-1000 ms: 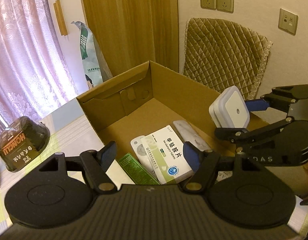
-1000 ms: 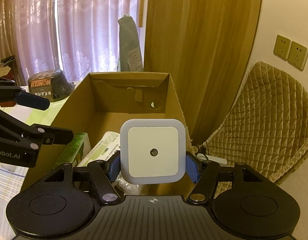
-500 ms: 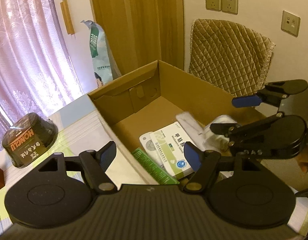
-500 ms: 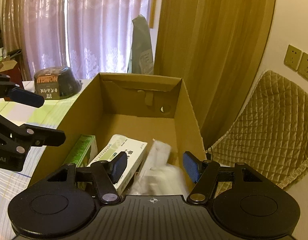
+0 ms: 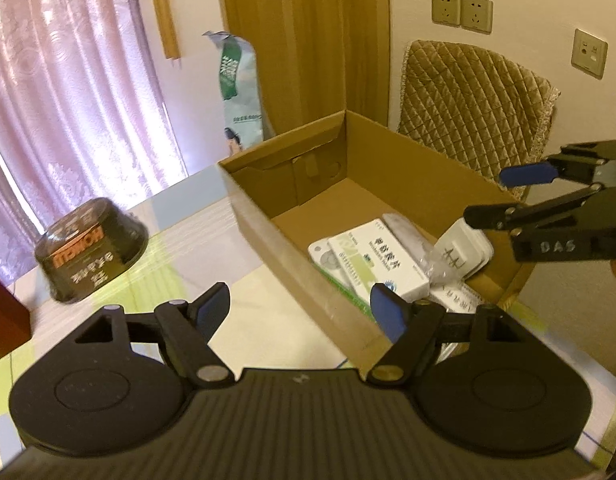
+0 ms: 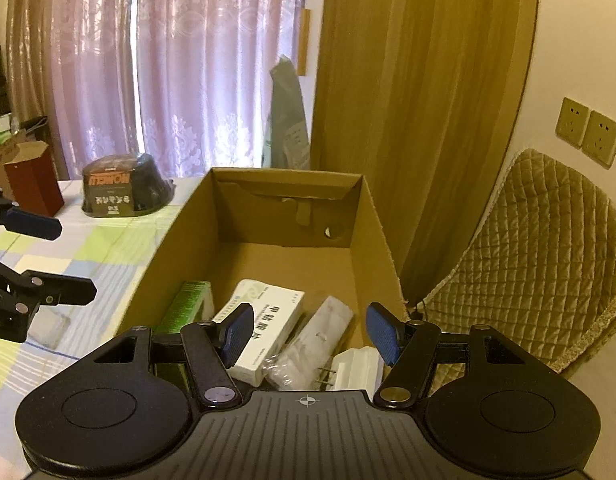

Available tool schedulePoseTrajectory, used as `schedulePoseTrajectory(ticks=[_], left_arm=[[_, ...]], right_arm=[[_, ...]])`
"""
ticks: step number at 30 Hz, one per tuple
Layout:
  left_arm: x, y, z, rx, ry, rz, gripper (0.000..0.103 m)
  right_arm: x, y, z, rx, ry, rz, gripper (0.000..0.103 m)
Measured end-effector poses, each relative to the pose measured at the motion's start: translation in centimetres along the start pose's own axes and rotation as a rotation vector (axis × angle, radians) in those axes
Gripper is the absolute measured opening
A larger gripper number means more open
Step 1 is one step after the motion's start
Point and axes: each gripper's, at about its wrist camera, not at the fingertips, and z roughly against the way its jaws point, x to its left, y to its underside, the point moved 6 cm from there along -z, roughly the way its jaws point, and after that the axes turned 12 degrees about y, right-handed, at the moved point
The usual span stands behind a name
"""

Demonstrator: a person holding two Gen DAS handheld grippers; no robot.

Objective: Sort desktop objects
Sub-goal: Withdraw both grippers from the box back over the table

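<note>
On the desk (image 6: 107,248): both grippers empty, box part-filled.
Left gripper (image 5: 299,306) wide, over the desk edge beside the cardboard box (image 5: 388,160); black bowl (image 5: 91,248) and red carton (image 6: 33,184) still out. Right gripper (image 6: 310,334) wide above the white plug-in light (image 6: 358,366), lying in the box's near corner. Next: approach the bowl low, centred.
</note>
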Motion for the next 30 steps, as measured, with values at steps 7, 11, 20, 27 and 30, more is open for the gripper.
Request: schedulePoseTrajectory(ticks=[7, 11, 20, 27, 30], left_arm=[[0.3, 1.5, 3.0, -0.009, -0.018, 0.026, 0.076], [0.6, 2.8, 4.9, -0.012, -0.031, 0.039, 0.078], [2.4, 11.1, 9.6, 0.038, -0.102, 0.101, 0.094], [6.9, 19.1, 12.6, 0.107, -0.205, 0.188, 0.099], [9.1, 20.9, 13.2, 0.107, -0.241, 0.213, 0.099]], right_arm=[[1.8, -0.4, 3.0, -0.04, -0.02, 0.018, 0.094], [3.2, -0.6, 4.6, -0.054, -0.041, 0.026, 0.094], [9.3, 0.1, 9.3, -0.092, -0.197, 0.089, 0.094], [16.5, 2.3, 9.7, -0.063, -0.309, 0.172, 0.094], [19.3, 2.9, 9.2, -0.047, -0.343, 0.209, 0.094]])
